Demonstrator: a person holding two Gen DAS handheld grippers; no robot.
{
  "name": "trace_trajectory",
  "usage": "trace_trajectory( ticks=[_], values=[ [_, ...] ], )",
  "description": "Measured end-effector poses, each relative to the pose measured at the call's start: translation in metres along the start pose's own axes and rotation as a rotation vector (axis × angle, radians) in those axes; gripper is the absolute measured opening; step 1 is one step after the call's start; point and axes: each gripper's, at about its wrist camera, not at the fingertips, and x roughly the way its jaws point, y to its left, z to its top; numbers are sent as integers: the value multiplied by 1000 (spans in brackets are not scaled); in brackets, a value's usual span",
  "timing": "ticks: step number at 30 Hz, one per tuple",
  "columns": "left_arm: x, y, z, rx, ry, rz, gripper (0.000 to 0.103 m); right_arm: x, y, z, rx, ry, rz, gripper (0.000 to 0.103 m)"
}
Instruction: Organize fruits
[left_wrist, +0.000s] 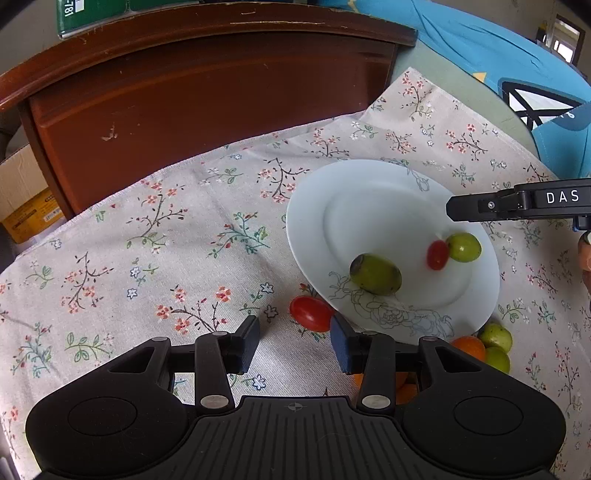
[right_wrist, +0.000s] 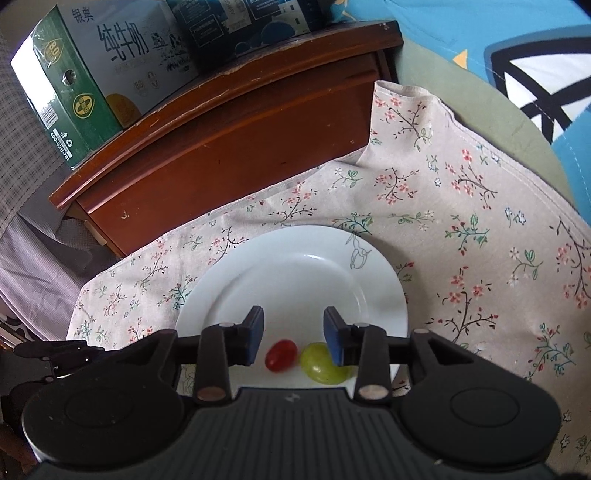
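On the floral cloth (left_wrist: 147, 258) sits a white plate (left_wrist: 369, 206) holding two green fruits (left_wrist: 375, 274) and a small tomato (left_wrist: 437, 254). Another tomato (left_wrist: 312, 313) lies beside the plate. The left gripper (left_wrist: 295, 341) and right gripper (right_wrist: 293, 334) both stand apart-jawed, holding nothing.

White plate (right_wrist: 295, 273), floral tablecloth (right_wrist: 461, 206)

Two close downward wrist views, shared plate (left_wrist: 306, 236)
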Motion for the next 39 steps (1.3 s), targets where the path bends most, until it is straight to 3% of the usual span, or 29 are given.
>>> trace_trajectory(
  ticks=[10,17,21,28,33,39],
  values=[
    [7,2,-1,76,-17,-15,40,2,0,0,8,10,-4,37],
    [3,-6,-6,110,-29,-13,23,3,0,0,11,14,-6,37],
    [1,-13,-9,125,-51,7,22,3,0,0,12,16,-4,39],
    [-13,-3,5,36,-99,9,22,2,-2,1,21,17,-8,42],
    [-11,-7,25,-51,-137,-21,22,2,-2,0,26,28,-12,51],
    [8,-18,39,-141,-125,-22,22,2,-4,0,35,35,-10,51]
  ],
)
